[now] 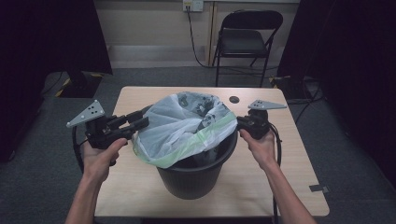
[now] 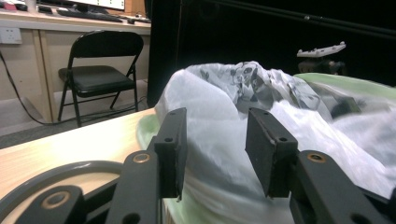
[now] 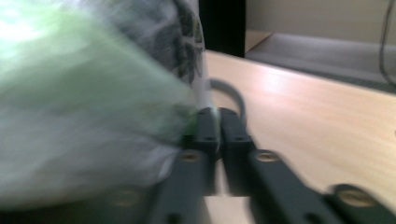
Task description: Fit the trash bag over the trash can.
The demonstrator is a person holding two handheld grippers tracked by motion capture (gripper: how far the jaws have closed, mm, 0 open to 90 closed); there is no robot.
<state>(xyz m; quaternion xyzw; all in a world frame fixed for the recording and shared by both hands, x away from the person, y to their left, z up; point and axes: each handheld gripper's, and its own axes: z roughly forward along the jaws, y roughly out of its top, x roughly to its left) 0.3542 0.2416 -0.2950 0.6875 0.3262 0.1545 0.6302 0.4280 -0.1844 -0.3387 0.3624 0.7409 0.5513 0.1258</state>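
On the wooden table [image 1: 289, 154] stands a dark plastic bin [image 1: 194, 175], with a thin white bin liner [image 1: 180, 123] bunched above its mouth; the liner's green hem band [image 1: 210, 133] runs along its near and right side. The right gripper [image 1: 239, 122] is clamped on that hem at the bin's right edge: in the right gripper view its jaws meet, with a sliver of film pinched between them [image 3: 211, 122]. The left gripper [image 1: 142, 119] sits at the liner's left flank, jaws spread; in the left gripper view the white film [image 2: 215, 140] lies between and beyond the two pads, with no contact that can be confirmed. Printed material [image 1: 201, 105] shows through the top of the liner. The film is judged very light, limp and slippery, and liable to tear or slide out if pulled hard. The doubled hem is probably the strongest place to hold, so the left gripper would best take the band opposite the right one.
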